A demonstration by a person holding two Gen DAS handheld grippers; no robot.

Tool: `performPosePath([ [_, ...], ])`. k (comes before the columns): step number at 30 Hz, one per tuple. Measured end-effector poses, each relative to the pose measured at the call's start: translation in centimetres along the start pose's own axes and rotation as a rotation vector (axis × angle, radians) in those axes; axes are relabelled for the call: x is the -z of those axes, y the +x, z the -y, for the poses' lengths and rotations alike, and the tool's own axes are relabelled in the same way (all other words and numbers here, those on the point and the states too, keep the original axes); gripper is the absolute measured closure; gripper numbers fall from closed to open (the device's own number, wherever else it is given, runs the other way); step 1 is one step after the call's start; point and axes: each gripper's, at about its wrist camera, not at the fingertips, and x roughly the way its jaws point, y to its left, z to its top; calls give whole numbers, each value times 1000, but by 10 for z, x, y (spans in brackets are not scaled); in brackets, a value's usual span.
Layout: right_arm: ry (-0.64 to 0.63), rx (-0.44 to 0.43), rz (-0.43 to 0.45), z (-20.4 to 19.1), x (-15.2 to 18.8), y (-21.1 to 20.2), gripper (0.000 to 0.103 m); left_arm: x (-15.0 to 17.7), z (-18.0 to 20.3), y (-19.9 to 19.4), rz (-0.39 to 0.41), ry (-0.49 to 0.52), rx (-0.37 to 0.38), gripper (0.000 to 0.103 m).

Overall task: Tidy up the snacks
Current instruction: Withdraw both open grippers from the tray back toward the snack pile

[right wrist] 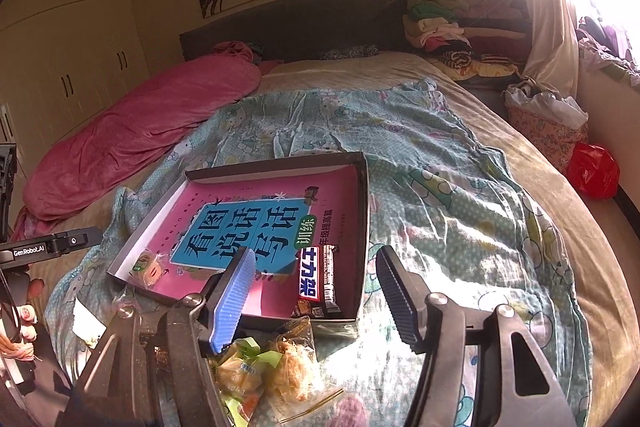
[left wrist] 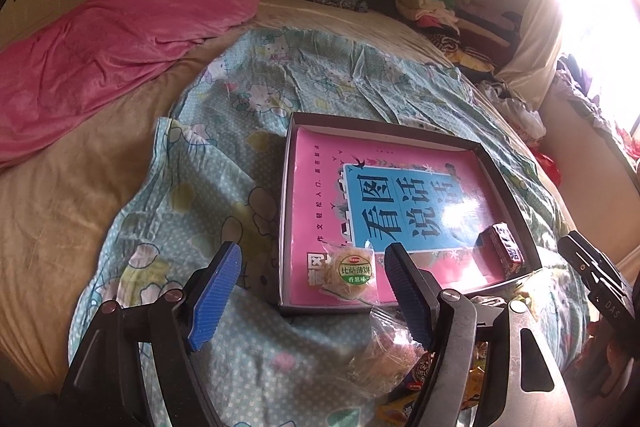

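Both the left gripper (left wrist: 314,293) and right gripper (right wrist: 316,297) hang spread and empty over loose crinkly clear-wrapped snack packets (right wrist: 272,367) on the bed just below their fingers, near the shallow dark cardboard box (right wrist: 362,227); light, slippery, crushable, probably best pinched gently at the wrapper's sealed edge.

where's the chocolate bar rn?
The chocolate bar lies inside the shallow box, in its near right corner on the pink book cover; in the right wrist view it sits between the open fingers.
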Motion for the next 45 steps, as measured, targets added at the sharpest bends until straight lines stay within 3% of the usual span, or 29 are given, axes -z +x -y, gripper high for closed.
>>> performPosePath([
  [18, -14, -27, 7, -11, 5, -14, 40, 20, 12, -10, 1, 64, 2, 27],
  [37, -91, -75, -35, -47, 24, -23, 40, 44, 13, -28, 1, 96, -5, 27],
  [41, -108, -86, -34, -53, 26, -24, 39, 47, 15, -32, 5, 94, 16, 25],
  [45, -108, -85, -32, -54, 27, -26, 32, 52, 17, -35, -7, 83, 76, 25],
])
